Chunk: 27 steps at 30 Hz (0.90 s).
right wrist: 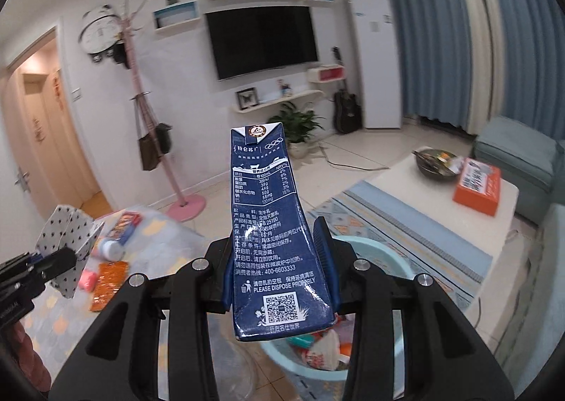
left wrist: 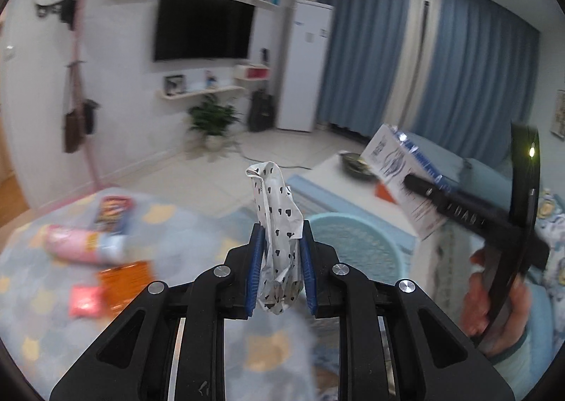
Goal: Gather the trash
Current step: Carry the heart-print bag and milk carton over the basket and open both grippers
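Left gripper [left wrist: 281,247] of mine pinching spotted paper wrapper [left wrist: 277,224], right gripper [right wrist: 279,259] clamping blue milk carton [right wrist: 270,224], both hovering over light blue basket [right wrist: 388,362] holding trash

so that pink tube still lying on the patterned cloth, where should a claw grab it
Grip the pink tube across its middle from above. It lies flat on the patterned cloth, long axis roughly left to right, so the fingers should close across its narrow width. The orange packet crowds its near side.
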Available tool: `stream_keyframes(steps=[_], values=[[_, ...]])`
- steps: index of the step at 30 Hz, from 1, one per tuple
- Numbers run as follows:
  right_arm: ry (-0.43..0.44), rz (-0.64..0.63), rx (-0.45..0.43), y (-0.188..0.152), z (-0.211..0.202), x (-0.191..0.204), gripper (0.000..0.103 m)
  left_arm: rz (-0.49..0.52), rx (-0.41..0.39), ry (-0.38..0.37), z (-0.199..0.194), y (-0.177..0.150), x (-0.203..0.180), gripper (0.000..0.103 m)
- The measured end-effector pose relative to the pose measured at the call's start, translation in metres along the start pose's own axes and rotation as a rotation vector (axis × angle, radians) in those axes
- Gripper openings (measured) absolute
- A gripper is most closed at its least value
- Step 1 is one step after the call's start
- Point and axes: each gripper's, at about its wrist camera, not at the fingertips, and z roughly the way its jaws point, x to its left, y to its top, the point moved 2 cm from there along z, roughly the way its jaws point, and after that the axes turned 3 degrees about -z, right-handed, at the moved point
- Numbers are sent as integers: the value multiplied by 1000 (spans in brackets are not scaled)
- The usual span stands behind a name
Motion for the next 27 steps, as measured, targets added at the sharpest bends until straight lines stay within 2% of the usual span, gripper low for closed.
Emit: stream_keyframes(steps=[8,13,17,20,21,23,25,27], values=[[-92,138,110,-26,30,-59,36,-28,108,-126,87,11,-44,19],[-120,230,214,-47,57,-91,36,-9,181,-143,135,1,-59,19],[-135,263,258,-58,69,-102,36,-19,247,-158,169,-11,-61,20],[-136,274,281,-63,77,-108,36,-8,290,-168,184,-20,-63,30],[-136,275,289,-63,79,-110,37,-8,299,-165,188,-22,-63,36],[-129,279,300,-64,83,-111,37,-20,316,-165,194,-27,-60,40],[-127,281,307,-63,86,-111,39,-27,323,-163,196,-28,-56,44],[-135,272,306,-63,86,-109,45,-29,317,-159,194,-28,-55,55]])
